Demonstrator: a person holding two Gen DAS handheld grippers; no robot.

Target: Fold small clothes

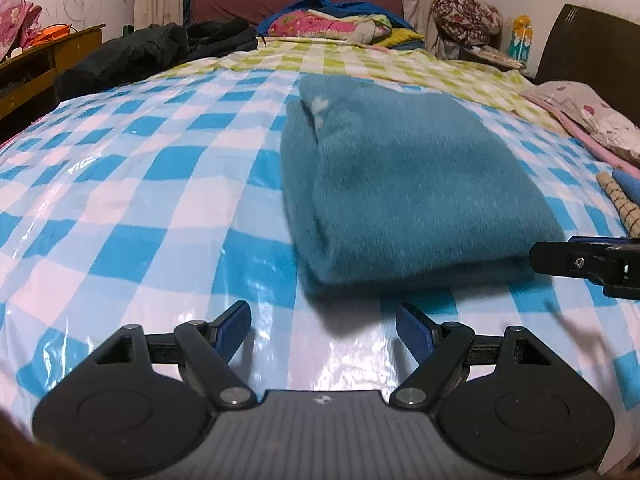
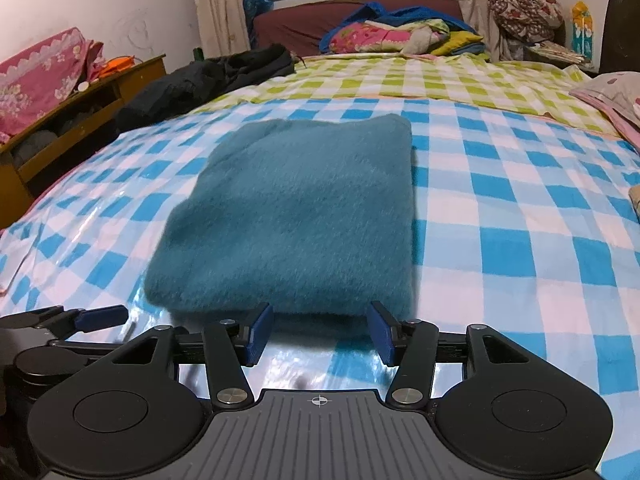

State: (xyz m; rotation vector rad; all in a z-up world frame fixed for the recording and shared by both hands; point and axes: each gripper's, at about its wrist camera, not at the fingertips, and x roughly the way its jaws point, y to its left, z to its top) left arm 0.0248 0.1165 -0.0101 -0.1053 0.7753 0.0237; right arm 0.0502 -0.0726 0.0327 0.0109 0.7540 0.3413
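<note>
Left wrist: your left gripper [image 1: 323, 330] has its fingers spread, empty, just short of the teal fleece garment [image 1: 412, 184] folded on the blue checked sheet [image 1: 140, 208].

Right wrist: right gripper [image 2: 319, 334] spread at its near edge. Pinch every layer before lifting.

Fuzzy teal garment [image 2: 296, 216], folded into a thick rectangle, lying flat on the blue-checked sheet [image 2: 520, 240]
</note>
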